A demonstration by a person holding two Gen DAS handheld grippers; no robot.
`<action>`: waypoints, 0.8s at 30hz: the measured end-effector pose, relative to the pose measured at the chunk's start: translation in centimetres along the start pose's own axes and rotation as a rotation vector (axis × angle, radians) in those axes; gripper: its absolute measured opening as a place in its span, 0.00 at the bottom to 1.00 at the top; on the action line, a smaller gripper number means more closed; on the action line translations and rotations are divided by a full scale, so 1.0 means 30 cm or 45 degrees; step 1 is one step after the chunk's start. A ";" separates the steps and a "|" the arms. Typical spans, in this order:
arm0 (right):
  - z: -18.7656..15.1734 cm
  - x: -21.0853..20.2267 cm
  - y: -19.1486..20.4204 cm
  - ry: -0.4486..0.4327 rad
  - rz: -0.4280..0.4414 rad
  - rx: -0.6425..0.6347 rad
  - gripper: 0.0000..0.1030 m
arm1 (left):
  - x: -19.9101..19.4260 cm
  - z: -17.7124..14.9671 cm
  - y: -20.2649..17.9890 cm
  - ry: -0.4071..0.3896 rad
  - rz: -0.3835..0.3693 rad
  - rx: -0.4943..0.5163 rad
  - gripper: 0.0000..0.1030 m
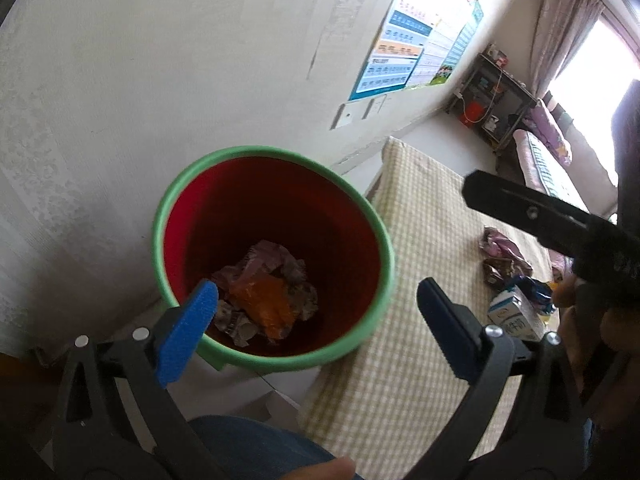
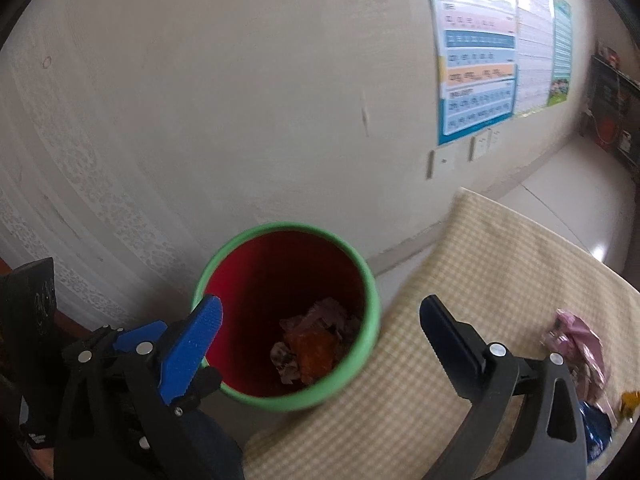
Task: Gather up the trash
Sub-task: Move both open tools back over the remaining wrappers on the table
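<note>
Both claws, left claw point(image 1: 316, 312) and right claw point(image 2: 320, 332), gape wide and empty over the green-rimmed red plastic bin point(image 1: 276, 152), so swing right to the crumpled pink wrapper point(image 1: 500, 244) on the checked table point(image 1: 420, 220), pinching its bulk squarely.

Ahead of the left gripper point(image 1: 316, 320), its own blue finger point(image 1: 188, 332) covers the near rim of the bin point(image 1: 276, 152), and the crumpled scraps point(image 1: 268, 292) at the bottom are too dim to identify. To its right, the milk carton point(image 1: 516, 316) is partly hidden behind the gripper frame, its print too small to read. By the right gripper point(image 2: 320, 348), the blue wrapper point(image 2: 596, 432) is cut off by frame and picture edge.
</note>
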State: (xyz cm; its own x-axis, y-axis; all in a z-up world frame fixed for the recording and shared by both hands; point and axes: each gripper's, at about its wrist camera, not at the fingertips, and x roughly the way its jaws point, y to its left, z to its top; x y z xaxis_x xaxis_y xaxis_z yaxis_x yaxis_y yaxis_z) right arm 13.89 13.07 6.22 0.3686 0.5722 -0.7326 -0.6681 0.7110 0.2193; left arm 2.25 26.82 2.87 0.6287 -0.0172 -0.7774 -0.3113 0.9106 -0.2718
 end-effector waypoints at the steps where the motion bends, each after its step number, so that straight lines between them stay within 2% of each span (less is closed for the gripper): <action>1: -0.012 -0.020 -0.016 -0.005 -0.009 0.009 0.93 | -0.001 -0.006 -0.014 0.001 -0.002 0.003 0.95; 13: -0.183 -0.241 -0.251 -0.039 -0.139 0.134 0.93 | -0.013 -0.067 -0.267 0.013 -0.094 0.123 0.95; 24: -0.338 -0.450 -0.522 -0.081 -0.311 0.273 0.93 | 0.032 -0.123 -0.532 0.066 -0.201 0.250 0.95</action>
State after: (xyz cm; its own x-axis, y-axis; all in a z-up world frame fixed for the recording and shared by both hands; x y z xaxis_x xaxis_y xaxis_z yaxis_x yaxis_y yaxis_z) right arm 12.82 -9.93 6.13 0.5453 0.3934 -0.7402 -0.4060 0.8965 0.1774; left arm 5.20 10.75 4.38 0.6197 -0.1822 -0.7634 -0.0646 0.9575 -0.2810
